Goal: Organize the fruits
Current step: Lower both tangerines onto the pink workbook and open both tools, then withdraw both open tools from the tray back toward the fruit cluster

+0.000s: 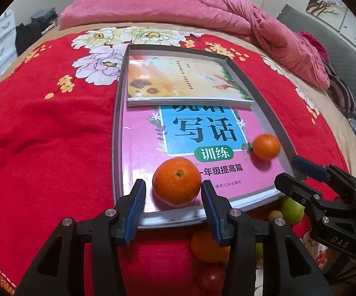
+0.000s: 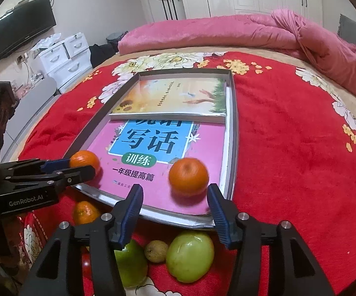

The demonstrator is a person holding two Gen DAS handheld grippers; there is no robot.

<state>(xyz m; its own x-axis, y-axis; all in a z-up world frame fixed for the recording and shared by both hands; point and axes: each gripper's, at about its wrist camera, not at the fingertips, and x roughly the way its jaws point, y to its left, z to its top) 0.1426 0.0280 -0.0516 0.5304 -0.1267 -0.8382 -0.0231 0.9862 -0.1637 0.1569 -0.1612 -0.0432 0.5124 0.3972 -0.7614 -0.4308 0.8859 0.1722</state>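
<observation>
A grey tray [image 1: 118,123] [image 2: 232,133] on the red bedspread holds two books. One orange [image 1: 176,181] [image 2: 84,160] rests on the pink book [image 1: 143,148] near the tray's front left corner. It lies between the fingers of my left gripper [image 1: 173,185] [image 2: 80,165], which is open, with a gap at the left pad. A second orange [image 2: 188,176] [image 1: 266,146], blurred, sits on the same book near the front right. It lies between the fingers of my right gripper [image 2: 175,188] [image 1: 287,170], also open, and neither pad touches it.
Loose fruit lies on the bedspread in front of the tray: two green apples [image 2: 190,256] [image 2: 131,264], a small brown fruit [image 2: 156,251], another orange [image 2: 85,212] and a red fruit [image 1: 211,278]. A pink quilt [image 1: 202,12] is heaped at the far side.
</observation>
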